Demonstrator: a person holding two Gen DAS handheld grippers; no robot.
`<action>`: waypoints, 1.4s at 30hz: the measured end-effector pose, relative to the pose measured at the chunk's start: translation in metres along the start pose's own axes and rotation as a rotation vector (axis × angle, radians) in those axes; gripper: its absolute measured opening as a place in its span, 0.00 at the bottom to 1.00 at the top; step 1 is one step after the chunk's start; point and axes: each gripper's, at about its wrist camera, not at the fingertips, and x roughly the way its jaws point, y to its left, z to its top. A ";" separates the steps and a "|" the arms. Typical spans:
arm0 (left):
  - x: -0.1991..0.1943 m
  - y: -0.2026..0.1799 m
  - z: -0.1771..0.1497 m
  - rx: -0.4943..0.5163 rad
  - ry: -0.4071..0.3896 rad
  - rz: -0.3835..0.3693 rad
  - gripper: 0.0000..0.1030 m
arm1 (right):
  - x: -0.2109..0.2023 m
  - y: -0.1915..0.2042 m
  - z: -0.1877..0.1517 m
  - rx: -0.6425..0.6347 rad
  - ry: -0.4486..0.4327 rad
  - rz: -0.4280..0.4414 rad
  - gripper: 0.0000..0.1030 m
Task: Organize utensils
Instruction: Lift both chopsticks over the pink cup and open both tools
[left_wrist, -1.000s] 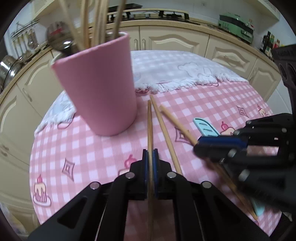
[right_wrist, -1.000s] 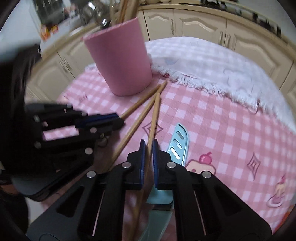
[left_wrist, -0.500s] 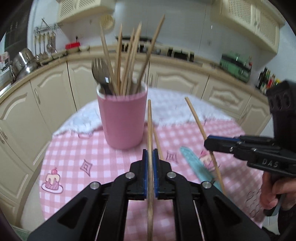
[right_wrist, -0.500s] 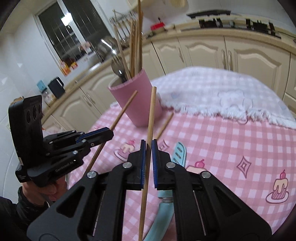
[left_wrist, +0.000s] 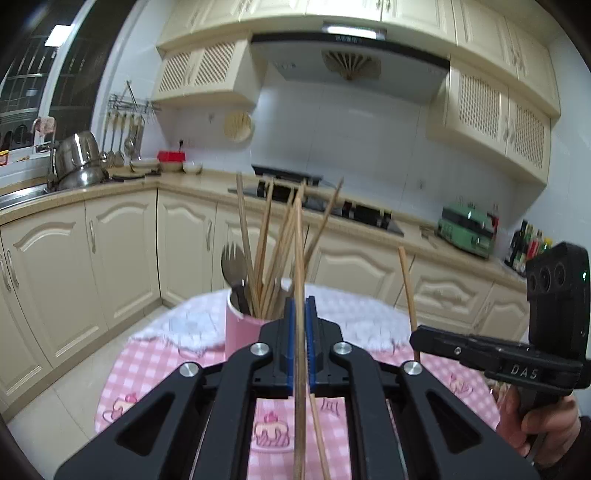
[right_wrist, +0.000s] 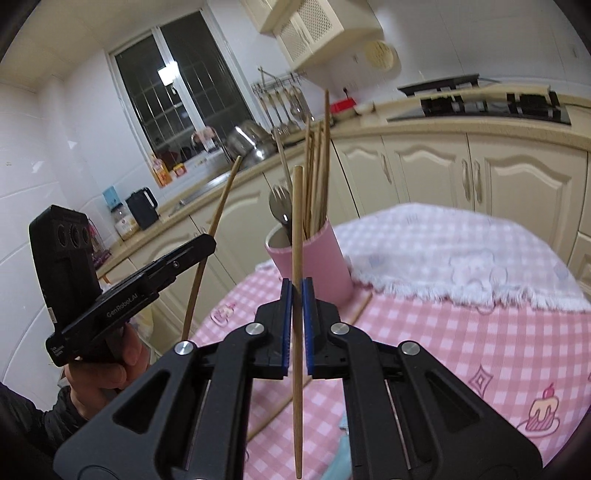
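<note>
My left gripper (left_wrist: 300, 306) is shut on a wooden chopstick (left_wrist: 298, 240), held upright above the table in front of the pink cup (left_wrist: 240, 334). The cup holds several chopsticks and a metal fork (left_wrist: 232, 262). My right gripper (right_wrist: 295, 291) is shut on a second chopstick (right_wrist: 296, 221), which also stands near upright, just in front of the pink cup (right_wrist: 317, 258). Each view shows the other gripper to the side: the right gripper (left_wrist: 417, 338) and the left gripper (right_wrist: 207, 245). One more chopstick (right_wrist: 356, 310) lies on the cloth.
A pink checked tablecloth (right_wrist: 480, 350) covers the round table, with a white fringed towel (right_wrist: 461, 266) behind the cup. A pale blue utensil (right_wrist: 343, 443) lies near the front edge. Cream cabinets (left_wrist: 122, 251) and counters surround the table. A person's hand (left_wrist: 543, 424) holds each gripper.
Both grippers have risen from the tablecloth and tilted upward, each carrying its chopstick. The cup now sits lower in both views, and the chopsticks stand upright instead of lying flat.
</note>
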 end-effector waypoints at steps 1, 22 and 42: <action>-0.001 0.001 0.004 -0.007 -0.016 0.000 0.05 | -0.001 0.001 0.003 -0.003 -0.012 0.005 0.06; 0.032 0.016 0.101 -0.085 -0.363 0.012 0.05 | 0.038 0.026 0.130 -0.085 -0.254 0.065 0.06; 0.114 0.039 0.086 -0.082 -0.352 0.083 0.05 | 0.110 0.003 0.135 -0.096 -0.255 0.008 0.06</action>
